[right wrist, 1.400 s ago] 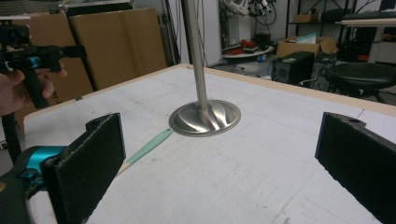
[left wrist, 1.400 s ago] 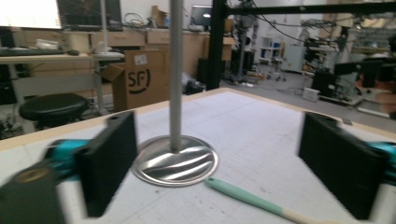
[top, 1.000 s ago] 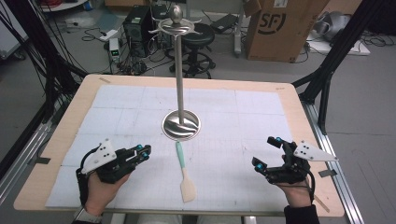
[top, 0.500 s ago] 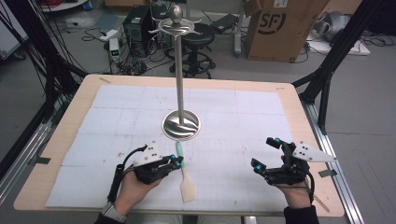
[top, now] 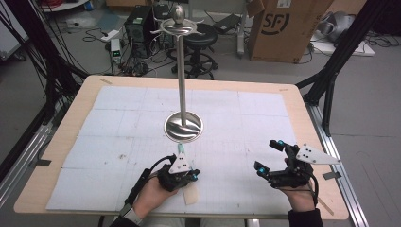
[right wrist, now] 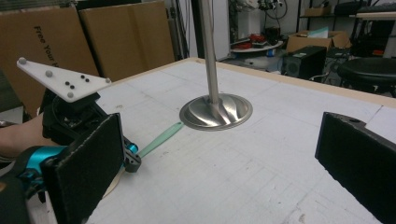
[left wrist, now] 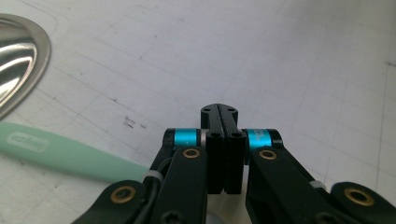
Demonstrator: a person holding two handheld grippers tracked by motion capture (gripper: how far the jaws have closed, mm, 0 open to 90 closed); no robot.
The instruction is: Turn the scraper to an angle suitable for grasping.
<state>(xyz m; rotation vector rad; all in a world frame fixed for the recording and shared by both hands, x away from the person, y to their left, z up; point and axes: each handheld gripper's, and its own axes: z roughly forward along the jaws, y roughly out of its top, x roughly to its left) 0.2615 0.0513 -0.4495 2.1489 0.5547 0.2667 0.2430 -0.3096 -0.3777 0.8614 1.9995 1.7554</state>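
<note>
A spatula (top: 191,194) with a mint-green handle (left wrist: 56,151) and a cream blade lies on the white mat in front of a metal stand. My left gripper (top: 195,176) hovers low across its middle and points right. Its jaws are shut with nothing between them (left wrist: 219,112). The handle runs under the gripper's left linkage, and I cannot tell whether they touch. My right gripper (top: 268,155) rests at the front right, open and empty (right wrist: 219,140). Its view shows the left gripper (right wrist: 133,161) over the spatula (right wrist: 161,137).
The metal stand has a round base (top: 183,126), a tall pole and hooks at the top (top: 178,21), mid-table. The base edge (left wrist: 18,60) lies close to the left gripper. A white gridded mat (top: 246,113) covers the wooden table. Cardboard boxes (top: 283,28) stand beyond it.
The left gripper has moved right from the table's front left to over the spatula, and it sits lower. The right gripper has stayed in place.
</note>
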